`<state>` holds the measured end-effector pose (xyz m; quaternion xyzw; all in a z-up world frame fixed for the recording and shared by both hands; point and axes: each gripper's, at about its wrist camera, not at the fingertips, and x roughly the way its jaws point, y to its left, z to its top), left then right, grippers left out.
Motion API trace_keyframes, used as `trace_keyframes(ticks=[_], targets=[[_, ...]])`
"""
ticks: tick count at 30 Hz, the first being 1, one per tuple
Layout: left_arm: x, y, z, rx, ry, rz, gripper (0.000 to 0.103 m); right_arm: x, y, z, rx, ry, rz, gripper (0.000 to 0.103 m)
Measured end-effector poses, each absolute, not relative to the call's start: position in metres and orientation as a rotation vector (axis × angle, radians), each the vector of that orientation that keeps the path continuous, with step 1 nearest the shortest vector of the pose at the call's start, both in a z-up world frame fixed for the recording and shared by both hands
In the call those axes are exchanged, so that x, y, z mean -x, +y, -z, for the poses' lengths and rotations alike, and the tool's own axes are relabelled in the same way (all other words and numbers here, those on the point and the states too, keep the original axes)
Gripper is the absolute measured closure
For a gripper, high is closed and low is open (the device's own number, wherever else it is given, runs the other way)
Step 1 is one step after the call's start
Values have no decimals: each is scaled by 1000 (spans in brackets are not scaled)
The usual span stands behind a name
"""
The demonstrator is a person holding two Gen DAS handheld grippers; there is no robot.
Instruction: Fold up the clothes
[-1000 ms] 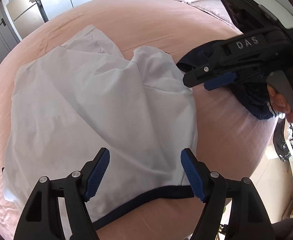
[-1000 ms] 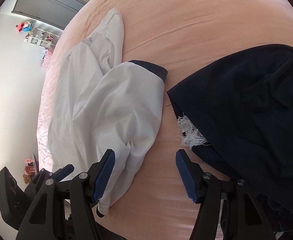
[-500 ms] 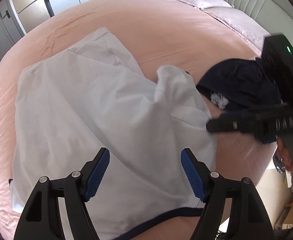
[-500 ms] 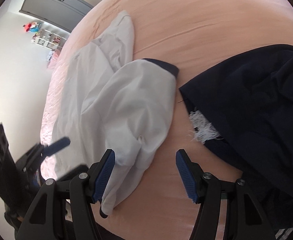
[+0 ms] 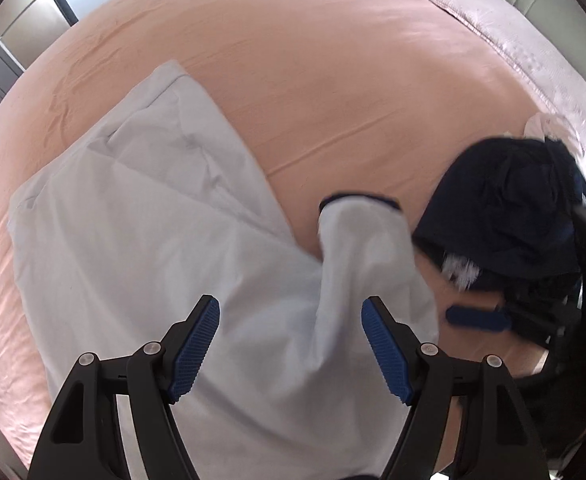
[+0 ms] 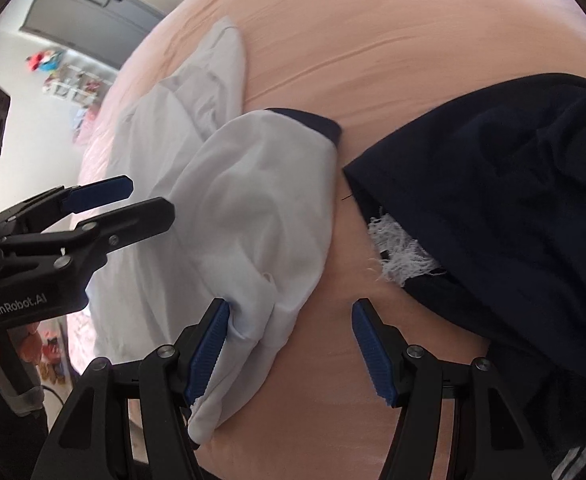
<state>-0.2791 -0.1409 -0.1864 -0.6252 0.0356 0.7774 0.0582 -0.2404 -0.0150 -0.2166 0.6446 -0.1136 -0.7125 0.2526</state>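
A white shirt with dark navy trim lies crumpled on the peach bed sheet. Its sleeve with a navy cuff points to the right. My left gripper is open and hovers over the shirt's lower middle. My right gripper is open at the shirt's near edge; its left finger touches the white fabric. In the right wrist view the left gripper shows at the left, open. The right gripper's blue pad shows in the left wrist view.
A dark navy garment with a frayed white patch lies in a heap right of the shirt, also in the left wrist view. Pale pillows lie at the far right. Grey wardrobes stand beyond the bed.
My left gripper moved forward and right over the shirt. My right gripper dropped low to the shirt's right edge, and its left finger now touches the fabric.
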Motion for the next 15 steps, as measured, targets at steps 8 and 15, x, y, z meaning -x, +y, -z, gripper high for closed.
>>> trace_keyframes(ticks=[8, 15], targets=[[321, -117, 181, 1775, -41, -2297, 30, 237, -20, 221, -1757, -570, 1924, 40], [327, -100, 207, 1869, 121, -2242, 30, 228, -17, 223, -1733, -636, 1913, 40]])
